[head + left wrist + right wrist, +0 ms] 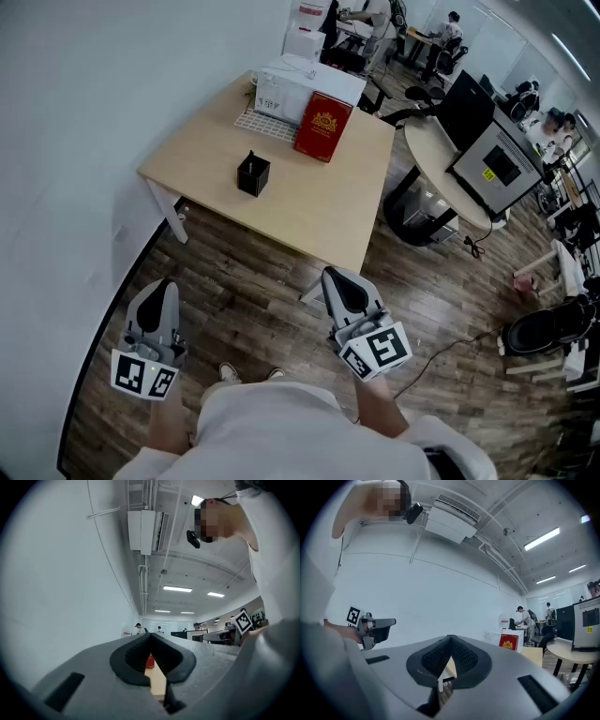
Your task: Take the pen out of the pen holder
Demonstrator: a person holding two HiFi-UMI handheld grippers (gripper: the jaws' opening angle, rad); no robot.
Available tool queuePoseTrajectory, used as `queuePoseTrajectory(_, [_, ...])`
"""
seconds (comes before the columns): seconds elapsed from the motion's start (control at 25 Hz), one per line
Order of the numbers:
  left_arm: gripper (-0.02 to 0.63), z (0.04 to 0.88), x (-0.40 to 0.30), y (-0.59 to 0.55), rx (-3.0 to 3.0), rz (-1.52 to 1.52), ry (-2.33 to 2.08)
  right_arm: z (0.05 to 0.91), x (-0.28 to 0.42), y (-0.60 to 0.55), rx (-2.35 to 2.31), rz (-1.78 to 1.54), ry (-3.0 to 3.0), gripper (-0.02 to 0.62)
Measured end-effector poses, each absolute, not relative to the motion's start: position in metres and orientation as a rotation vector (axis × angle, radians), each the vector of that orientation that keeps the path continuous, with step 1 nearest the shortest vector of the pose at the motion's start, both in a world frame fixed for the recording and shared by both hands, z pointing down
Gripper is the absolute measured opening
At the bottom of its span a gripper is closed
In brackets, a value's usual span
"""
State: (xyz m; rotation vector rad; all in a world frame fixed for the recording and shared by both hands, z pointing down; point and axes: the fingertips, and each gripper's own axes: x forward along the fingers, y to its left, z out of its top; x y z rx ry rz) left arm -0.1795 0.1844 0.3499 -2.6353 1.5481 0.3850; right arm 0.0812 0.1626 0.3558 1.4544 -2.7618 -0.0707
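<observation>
A small black pen holder (pixel 253 175) stands on the light wooden table (pixel 319 211), left of its middle. A thin dark pen tip seems to stick up from it; it is too small to be sure. Both grippers hang over the wooden floor, well short of the table's near edge. My left gripper (pixel 165 285) is at the lower left, near the white wall, with its jaws shut and nothing between them (pixel 151 634). My right gripper (pixel 336 275) is just off the table's near corner, its jaws also closed and holding nothing (pixel 450 638).
A red book (pixel 323 127) leans against a white box (pixel 298 86) at the table's far end, next to a white mesh tray (pixel 264 123). A round desk with a monitor (pixel 492 155) stands to the right. A black chair (pixel 548 330) and cables lie at the far right.
</observation>
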Motion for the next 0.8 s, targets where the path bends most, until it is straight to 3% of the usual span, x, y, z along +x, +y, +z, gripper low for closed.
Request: queuePoseTrajectory(0.8, [0.015,0.367,-0.159,0.21,-2.675,0.294,1.61,0.387,0.078,0.201,1.206,0.071,-2.887,0.002])
